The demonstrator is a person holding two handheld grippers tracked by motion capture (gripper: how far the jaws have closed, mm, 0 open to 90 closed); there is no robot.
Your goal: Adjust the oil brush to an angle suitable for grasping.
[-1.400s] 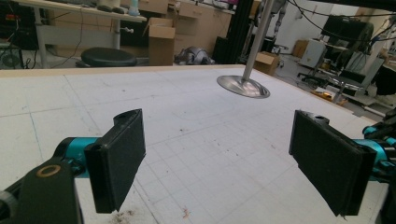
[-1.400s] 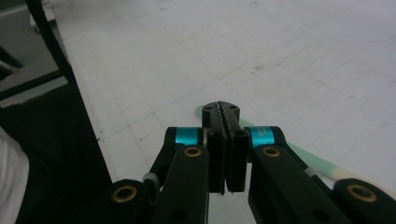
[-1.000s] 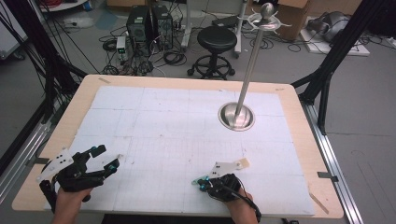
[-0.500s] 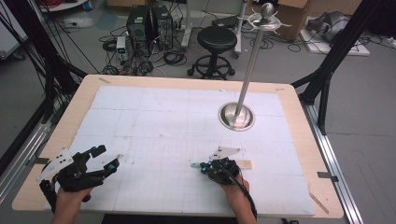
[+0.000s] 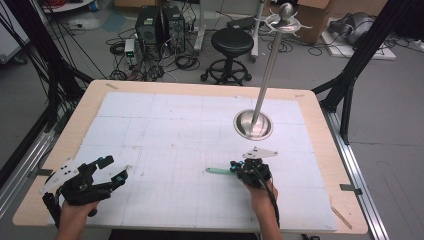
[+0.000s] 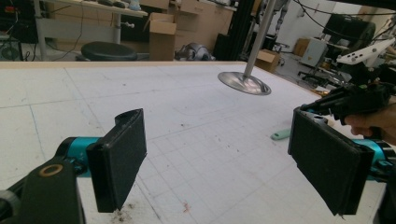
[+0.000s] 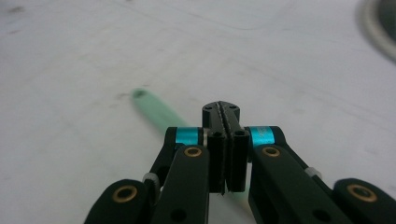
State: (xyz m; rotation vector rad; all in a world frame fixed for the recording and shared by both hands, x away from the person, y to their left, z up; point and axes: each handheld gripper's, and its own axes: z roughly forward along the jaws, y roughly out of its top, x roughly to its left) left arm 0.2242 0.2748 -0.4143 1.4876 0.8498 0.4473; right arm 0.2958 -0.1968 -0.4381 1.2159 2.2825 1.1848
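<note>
A pale green stick (image 5: 217, 171) lies low over the white mat, pointing left from my right gripper (image 5: 235, 169). In the right gripper view the jaws of that gripper (image 7: 222, 112) are pressed together, and the stick (image 7: 156, 109) runs out from under them to the upper left. My left gripper (image 5: 116, 168) rests near the front left corner, open and holding nothing. Its view shows the two black pads (image 6: 119, 158) wide apart, with the stick (image 6: 281, 135) and the right gripper (image 6: 345, 100) beyond them.
A metal pole (image 5: 270, 65) rises from a round steel base (image 5: 253, 125) at the right back of the white gridded mat (image 5: 175, 125). The wooden table edge (image 5: 320, 130) frames the mat. A stool and computers stand on the floor behind.
My right gripper has moved away from the front edge toward the steel base, and the green stick now shows to its left. The left gripper has stayed put and open.
</note>
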